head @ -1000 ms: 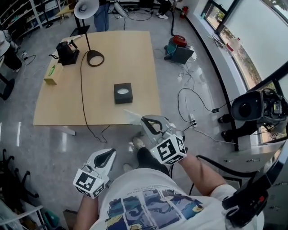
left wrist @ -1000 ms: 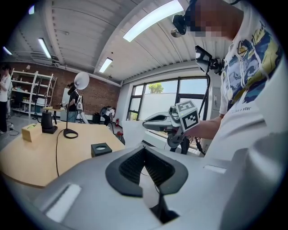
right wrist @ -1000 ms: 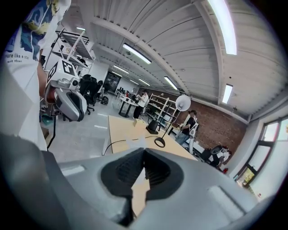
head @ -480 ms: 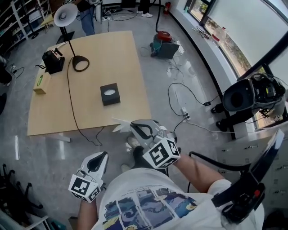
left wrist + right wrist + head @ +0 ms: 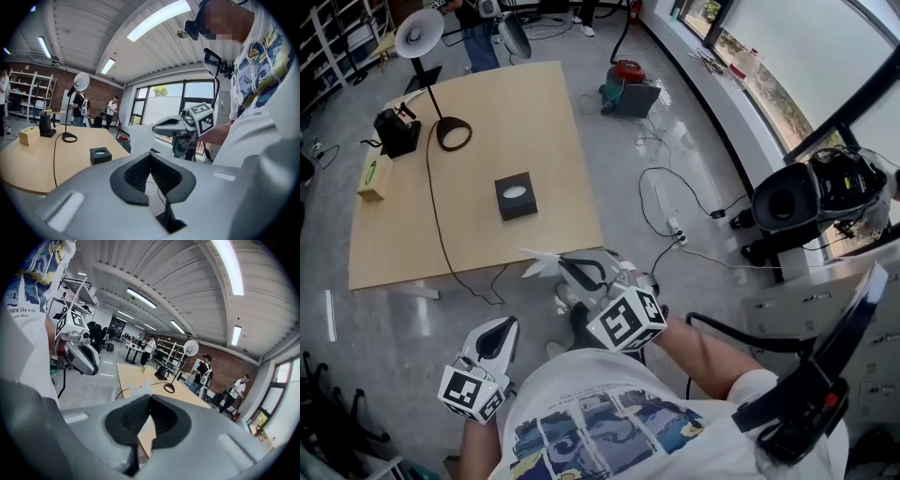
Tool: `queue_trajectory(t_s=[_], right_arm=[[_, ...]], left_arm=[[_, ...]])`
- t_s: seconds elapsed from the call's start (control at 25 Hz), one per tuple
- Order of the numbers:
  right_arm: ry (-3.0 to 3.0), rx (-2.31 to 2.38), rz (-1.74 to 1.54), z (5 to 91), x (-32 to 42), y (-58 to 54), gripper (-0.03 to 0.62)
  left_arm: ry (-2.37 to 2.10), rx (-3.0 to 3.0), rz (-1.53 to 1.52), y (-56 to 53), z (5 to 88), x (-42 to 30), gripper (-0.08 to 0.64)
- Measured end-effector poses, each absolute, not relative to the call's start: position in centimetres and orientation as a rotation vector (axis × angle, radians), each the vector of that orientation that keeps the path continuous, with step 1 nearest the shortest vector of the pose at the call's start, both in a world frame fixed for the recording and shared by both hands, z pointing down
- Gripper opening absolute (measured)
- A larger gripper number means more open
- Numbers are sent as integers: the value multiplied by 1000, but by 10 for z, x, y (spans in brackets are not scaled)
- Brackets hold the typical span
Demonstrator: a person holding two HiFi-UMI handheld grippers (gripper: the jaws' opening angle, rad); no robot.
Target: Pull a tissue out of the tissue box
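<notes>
Tissue [image 5: 544, 265]: clamped in right hand-held gripper [image 5: 572, 270], well apart from tissue box [image 5: 516, 195]
Left hand-held gripper [image 5: 502, 330]: clenched, empty
Desk [image 5: 539, 122]: far, wooden, on grey floor [image 5: 675, 141]

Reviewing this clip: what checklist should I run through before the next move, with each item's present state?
1. Tissue out of the tissue box: ok, it is past the near edge of the table, apart from the box.
2. Right claw grip: ok, shut on the tissue.
3. Left claw free: ok, shut with nothing between its jaws, low at the person's side.
4. Tissue box placement: ok, it sits flat on the table with its opening up.
5. Tissue in one piece: cannot tell, too small and partly hidden by the jaws.
6. Next tissue ready in the opening: cannot tell, only a pale patch shows.
</notes>
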State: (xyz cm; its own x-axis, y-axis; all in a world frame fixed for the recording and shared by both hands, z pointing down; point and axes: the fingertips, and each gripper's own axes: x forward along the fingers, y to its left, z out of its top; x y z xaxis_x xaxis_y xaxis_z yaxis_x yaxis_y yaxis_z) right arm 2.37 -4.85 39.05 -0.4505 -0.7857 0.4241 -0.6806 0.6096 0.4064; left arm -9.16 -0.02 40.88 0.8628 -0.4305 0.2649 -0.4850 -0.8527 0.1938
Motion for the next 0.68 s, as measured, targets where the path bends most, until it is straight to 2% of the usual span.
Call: queue_trajectory(t_s=[0.68], right_arm=[[-2221,1173,-215,390,30,-50,3]], left_arm=[[-638,2780,295,-6,411,-87,3]])
